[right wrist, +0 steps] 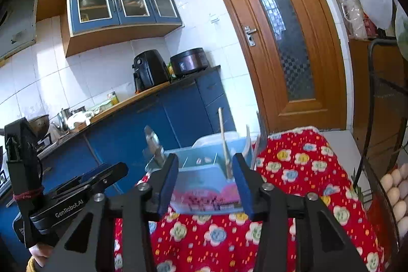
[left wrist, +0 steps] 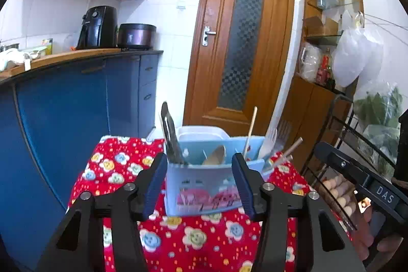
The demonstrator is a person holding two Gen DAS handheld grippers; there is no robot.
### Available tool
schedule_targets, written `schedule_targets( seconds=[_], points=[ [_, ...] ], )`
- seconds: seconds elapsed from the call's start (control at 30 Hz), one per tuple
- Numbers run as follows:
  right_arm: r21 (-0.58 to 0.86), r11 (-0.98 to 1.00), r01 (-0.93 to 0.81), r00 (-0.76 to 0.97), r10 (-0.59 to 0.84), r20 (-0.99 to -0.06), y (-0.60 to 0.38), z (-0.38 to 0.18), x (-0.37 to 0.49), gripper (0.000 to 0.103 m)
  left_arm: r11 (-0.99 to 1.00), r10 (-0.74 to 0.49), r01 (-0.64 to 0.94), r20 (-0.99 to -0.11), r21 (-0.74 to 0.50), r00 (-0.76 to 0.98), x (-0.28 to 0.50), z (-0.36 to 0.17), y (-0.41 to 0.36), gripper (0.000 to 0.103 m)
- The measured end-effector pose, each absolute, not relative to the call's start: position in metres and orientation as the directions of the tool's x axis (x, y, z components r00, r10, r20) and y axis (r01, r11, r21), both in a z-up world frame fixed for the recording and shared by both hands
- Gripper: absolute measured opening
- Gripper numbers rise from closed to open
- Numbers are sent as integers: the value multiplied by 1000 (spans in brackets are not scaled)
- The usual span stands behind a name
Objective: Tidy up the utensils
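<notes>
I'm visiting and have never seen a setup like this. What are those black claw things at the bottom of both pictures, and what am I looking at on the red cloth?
No robot here: a person holds a handheld claw in each hand, each with a wide-angle camera looking along its two blue-padded fingers. One picture comes from the left claw, the other from the right claw. Each view also catches the other tool at its edge.

On the flowered red tablecloth stands a pale blue utensil caddy with compartments. In it stand a dark spatula, a wooden spoon, chopsticks and a white fork. A white container sits behind it.

Both claws are open and hold nothing, and both point at the caddy.
</notes>
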State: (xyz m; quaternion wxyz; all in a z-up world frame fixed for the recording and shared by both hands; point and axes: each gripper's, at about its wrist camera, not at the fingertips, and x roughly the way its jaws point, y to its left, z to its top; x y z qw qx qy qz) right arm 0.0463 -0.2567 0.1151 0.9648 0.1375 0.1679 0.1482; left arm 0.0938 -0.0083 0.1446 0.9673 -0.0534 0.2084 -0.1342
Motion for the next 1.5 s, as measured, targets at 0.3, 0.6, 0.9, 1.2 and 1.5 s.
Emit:
schedule_targets(
  seconds=[0.3,0.6,0.9,1.2,1.5],
  points=[
    [281,930,-237,890,324,-321,-249,97,16,69,970,-238,191,-421,-150,875,66,126,-7,74],
    [270,946,-180,881,277,-384,-255,69,3,80,980,-196,151,-476,-130,858,54,98,-6,74],
    [244,963,-117,865,220,-451,-258,36,0,82,988,-156,126,-500,-93,852,46,72,-11,74],
    [152,985,-78,875,141,-463,-247,18,-3,82,991,-127,84,-545,-102,829,45,48,-6,74],
    [108,992,-71,877,113,-467,-240,7,-6,82,992,-121,86,-566,-88,815,46,33,-10,74]
  ],
)
